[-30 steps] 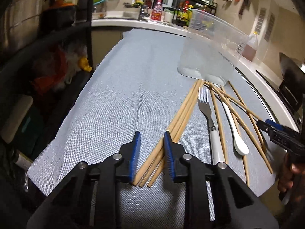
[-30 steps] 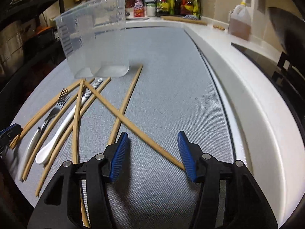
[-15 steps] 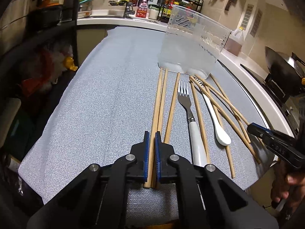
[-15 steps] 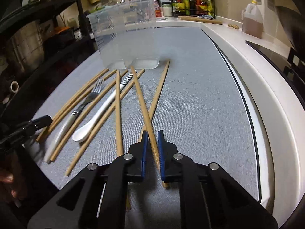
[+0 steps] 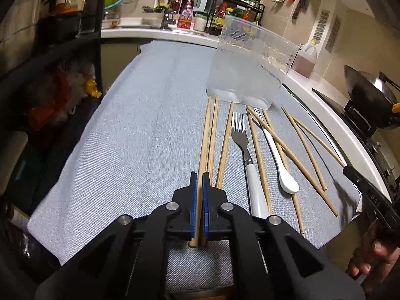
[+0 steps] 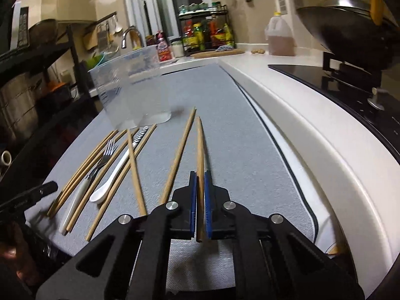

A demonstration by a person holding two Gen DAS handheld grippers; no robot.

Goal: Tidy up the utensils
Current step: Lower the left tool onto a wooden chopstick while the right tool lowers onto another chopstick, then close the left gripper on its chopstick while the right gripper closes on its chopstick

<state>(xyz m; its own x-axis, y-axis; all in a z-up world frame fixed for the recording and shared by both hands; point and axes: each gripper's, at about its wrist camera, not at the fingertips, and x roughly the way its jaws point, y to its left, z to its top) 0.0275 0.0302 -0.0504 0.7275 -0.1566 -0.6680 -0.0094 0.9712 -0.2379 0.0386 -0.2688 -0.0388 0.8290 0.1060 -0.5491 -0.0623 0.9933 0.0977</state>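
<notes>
- Since the earlier frames both sets of jaws have closed. Our left gripper [image 5: 199, 187], which stood open astride the near ends of a chopstick bundle, now pinches the leftmost chopstick [image 5: 205, 135], with a second one possibly caught alongside it; the near ends are hidden between the pads, so we cannot be sure.
- Our right gripper [image 6: 200, 190] was open over a crossing chopstick and now clamps one wooden chopstick [image 6: 200, 150], which has swung to point straight ahead along the fingers. Its far tip looks slightly raised off the grey mat [image 6: 237, 130].
- The rest of the utensils lie untouched on the mat near its front edge: loose chopsticks fanned out, a fork [image 5: 243, 147] with a white handle, and a white spoon [image 5: 280, 165] with a striped handle end.
- The clear plastic container [image 5: 247, 67] stands upright further back on the mat, just beyond the chopstick tips, and looks empty.
- We judge that both grasps are made, so the sorting has only begun: the next step is likely lifting each stick and dropping it tip-first into the container.
- The risk is a thin stick pivoting in the pads during the lift, or the left grasp dragging a neighbour with it.
</notes>
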